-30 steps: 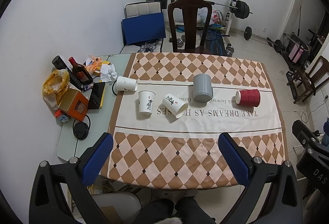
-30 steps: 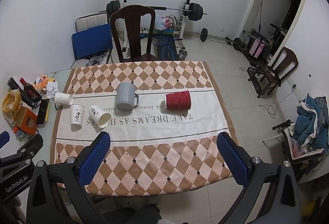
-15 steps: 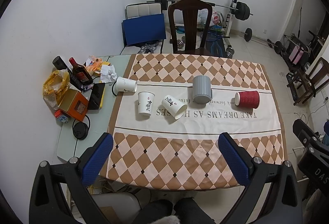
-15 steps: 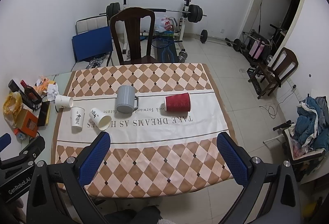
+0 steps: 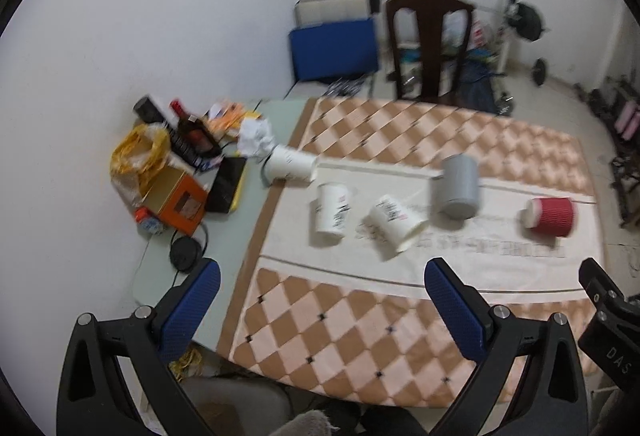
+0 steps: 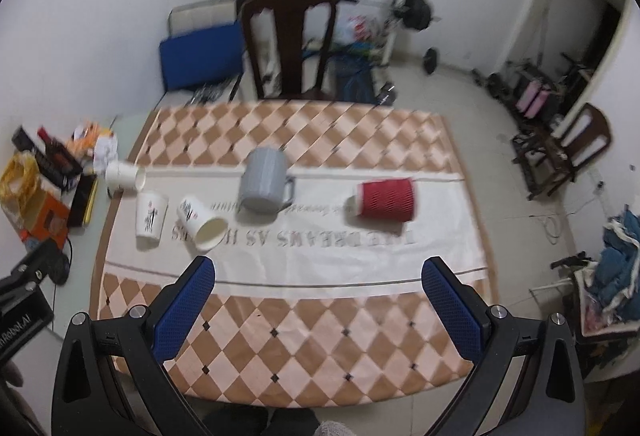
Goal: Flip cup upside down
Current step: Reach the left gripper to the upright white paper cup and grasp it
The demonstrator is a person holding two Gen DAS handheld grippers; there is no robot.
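Several cups sit in a row on the white band of the checkered tablecloth (image 5: 360, 316). A red ribbed cup (image 5: 549, 217) (image 6: 386, 201) lies on its side at the right. A grey mug (image 5: 459, 186) (image 6: 265, 186) stands mouth down. One white paper cup (image 5: 395, 222) (image 6: 202, 223) lies on its side, another (image 5: 332, 214) (image 6: 150, 214) stands upside down, a third (image 5: 289, 169) (image 6: 123, 176) lies at the cloth's left edge. My left gripper (image 5: 322, 306) and right gripper (image 6: 318, 302) are open, empty, high above the table's near edge.
Bottles (image 5: 192, 134), a yellow bag (image 5: 136, 156), an orange box (image 5: 176, 202) and a black disc (image 5: 185, 254) clutter the table's left end. A dark wooden chair (image 6: 294, 44) stands behind the table. Gym weights (image 6: 416, 12) and another chair (image 6: 568, 152) stand beyond.
Both grippers have moved forward and down toward the table, the left one swinging left. The views are blurred by motion. The cups have not moved.
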